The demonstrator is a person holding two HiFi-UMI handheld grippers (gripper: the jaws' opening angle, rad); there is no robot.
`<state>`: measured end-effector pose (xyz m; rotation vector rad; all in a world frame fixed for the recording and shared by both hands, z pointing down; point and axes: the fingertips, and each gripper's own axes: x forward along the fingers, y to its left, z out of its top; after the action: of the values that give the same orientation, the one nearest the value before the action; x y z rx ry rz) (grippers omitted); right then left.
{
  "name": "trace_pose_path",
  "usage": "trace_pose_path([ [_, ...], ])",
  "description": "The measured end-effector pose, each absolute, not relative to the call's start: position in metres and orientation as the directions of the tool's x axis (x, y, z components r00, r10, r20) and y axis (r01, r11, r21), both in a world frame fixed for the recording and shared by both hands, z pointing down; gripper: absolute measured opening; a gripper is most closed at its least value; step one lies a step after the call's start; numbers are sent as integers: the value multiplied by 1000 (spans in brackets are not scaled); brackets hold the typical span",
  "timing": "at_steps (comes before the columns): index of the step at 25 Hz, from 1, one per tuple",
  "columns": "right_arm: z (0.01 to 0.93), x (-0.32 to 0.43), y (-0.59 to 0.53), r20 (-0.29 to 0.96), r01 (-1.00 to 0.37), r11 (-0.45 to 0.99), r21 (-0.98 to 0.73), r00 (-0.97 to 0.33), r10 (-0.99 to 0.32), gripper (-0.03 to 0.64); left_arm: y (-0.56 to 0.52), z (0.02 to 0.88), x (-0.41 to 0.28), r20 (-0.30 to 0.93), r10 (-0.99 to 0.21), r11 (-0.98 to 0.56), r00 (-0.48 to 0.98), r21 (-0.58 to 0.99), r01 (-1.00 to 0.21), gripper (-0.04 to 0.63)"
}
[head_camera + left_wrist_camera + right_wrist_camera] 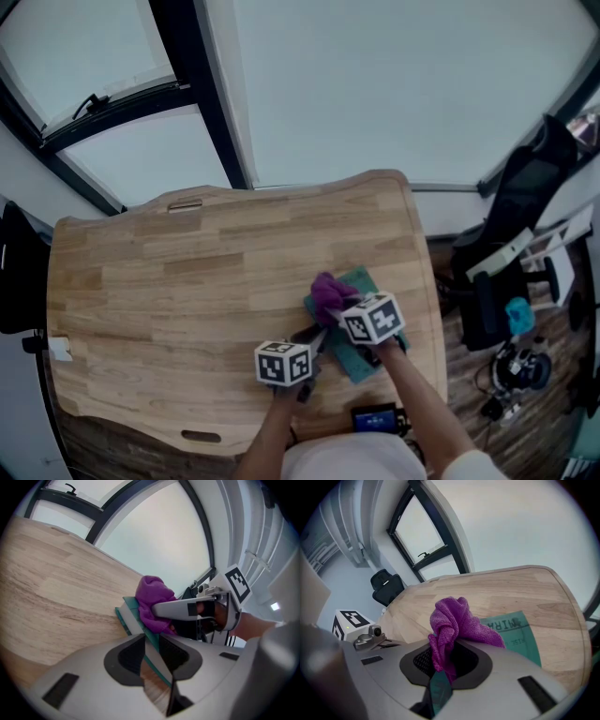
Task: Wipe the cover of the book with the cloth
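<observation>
A teal-covered book (359,278) lies flat near the right front of the wooden table (187,281). On it rests a bunched purple cloth (328,291). My right gripper (336,306) is shut on that cloth; in the right gripper view the cloth (454,620) bulges up out of the jaws (443,663) and hides the left part of the book's cover (518,630). My left gripper (317,343) comes in from the front left. In the left gripper view its jaws (151,660) are closed on the book's near edge (129,616), and the cloth (152,597) sits just beyond.
The table's right edge (427,281) runs close to the book. A black office chair (19,272) stands off the left end. Another chair and gear (511,309) crowd the floor on the right. A dark device (375,417) lies at the front edge.
</observation>
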<state>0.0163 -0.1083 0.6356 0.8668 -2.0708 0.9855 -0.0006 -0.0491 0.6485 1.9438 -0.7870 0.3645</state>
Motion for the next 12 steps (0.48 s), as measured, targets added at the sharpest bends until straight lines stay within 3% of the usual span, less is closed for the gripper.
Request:
trace_pose_path([
  [12, 634, 11, -104, 786, -771, 518, -370, -557, -268, 46, -50, 648, 0, 555, -378, -317, 741, 675, -667, 95],
])
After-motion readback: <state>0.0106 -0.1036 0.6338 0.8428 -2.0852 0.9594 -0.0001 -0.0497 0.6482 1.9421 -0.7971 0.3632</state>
